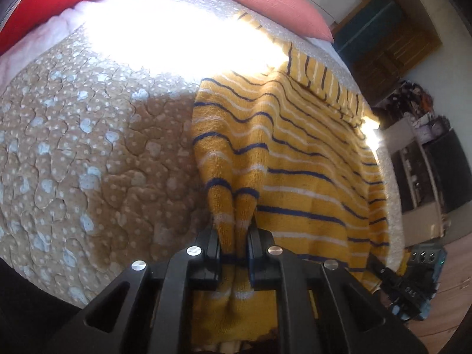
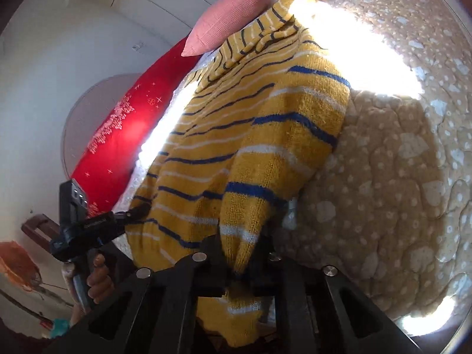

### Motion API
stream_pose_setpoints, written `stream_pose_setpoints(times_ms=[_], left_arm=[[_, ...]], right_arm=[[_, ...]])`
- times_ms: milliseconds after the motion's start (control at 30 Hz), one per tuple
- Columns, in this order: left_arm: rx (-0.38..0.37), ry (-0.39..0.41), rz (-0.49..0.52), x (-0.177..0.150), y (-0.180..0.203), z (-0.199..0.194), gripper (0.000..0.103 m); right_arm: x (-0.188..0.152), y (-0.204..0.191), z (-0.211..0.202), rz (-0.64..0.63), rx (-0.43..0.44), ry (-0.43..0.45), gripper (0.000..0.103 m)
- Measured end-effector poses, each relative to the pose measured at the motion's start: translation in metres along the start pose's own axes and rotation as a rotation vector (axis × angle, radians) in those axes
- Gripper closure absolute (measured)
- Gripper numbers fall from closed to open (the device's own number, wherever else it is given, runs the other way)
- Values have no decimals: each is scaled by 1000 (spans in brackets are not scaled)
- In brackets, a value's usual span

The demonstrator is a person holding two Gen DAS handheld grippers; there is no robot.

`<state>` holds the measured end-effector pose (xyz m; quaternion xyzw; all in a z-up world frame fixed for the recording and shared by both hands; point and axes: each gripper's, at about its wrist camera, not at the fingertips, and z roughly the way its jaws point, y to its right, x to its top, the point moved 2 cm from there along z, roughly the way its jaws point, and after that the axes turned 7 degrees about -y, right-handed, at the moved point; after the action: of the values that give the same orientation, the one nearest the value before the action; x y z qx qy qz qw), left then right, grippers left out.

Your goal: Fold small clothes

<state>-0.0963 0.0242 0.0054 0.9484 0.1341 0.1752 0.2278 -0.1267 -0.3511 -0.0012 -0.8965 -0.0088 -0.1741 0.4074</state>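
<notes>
A yellow knit sweater (image 1: 295, 153) with blue and white stripes lies spread on a beige quilted bed (image 1: 73, 147). My left gripper (image 1: 234, 244) is shut on a bunched fold of the sweater at its near edge. In the right wrist view the sweater (image 2: 236, 135) drapes toward the camera, and my right gripper (image 2: 237, 262) is shut on another bunched part of it. The other gripper also shows in the left wrist view at the lower right (image 1: 407, 283) and in the right wrist view at the left (image 2: 85, 224), held by a hand.
A pink pillow (image 1: 280, 3) and a red cushion (image 1: 44, 0) lie at the head of the bed; both show in the right wrist view too, the pink pillow (image 2: 227, 20) and the red cushion (image 2: 118, 135). Strong sunlight washes out part of the quilt (image 1: 177, 35). Shelves (image 1: 427, 153) stand beside the bed.
</notes>
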Motion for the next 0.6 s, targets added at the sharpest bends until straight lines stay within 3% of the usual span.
stream_pose_setpoints(times_ms=[167, 300, 467, 600], left_arm=[[-28, 62, 44, -21, 13, -44, 91], [21, 82, 128, -58, 30, -65, 91], [76, 19, 148, -91, 18, -54, 91], [40, 6, 135, -79, 11, -54, 90]], right_arm=[[-10, -13, -44, -46, 46, 52, 93], [-33, -22, -72, -75, 102, 55, 94], [-63, -16, -67, -87, 62, -21, 93], [-56, -3, -61, -40, 91, -61, 93]])
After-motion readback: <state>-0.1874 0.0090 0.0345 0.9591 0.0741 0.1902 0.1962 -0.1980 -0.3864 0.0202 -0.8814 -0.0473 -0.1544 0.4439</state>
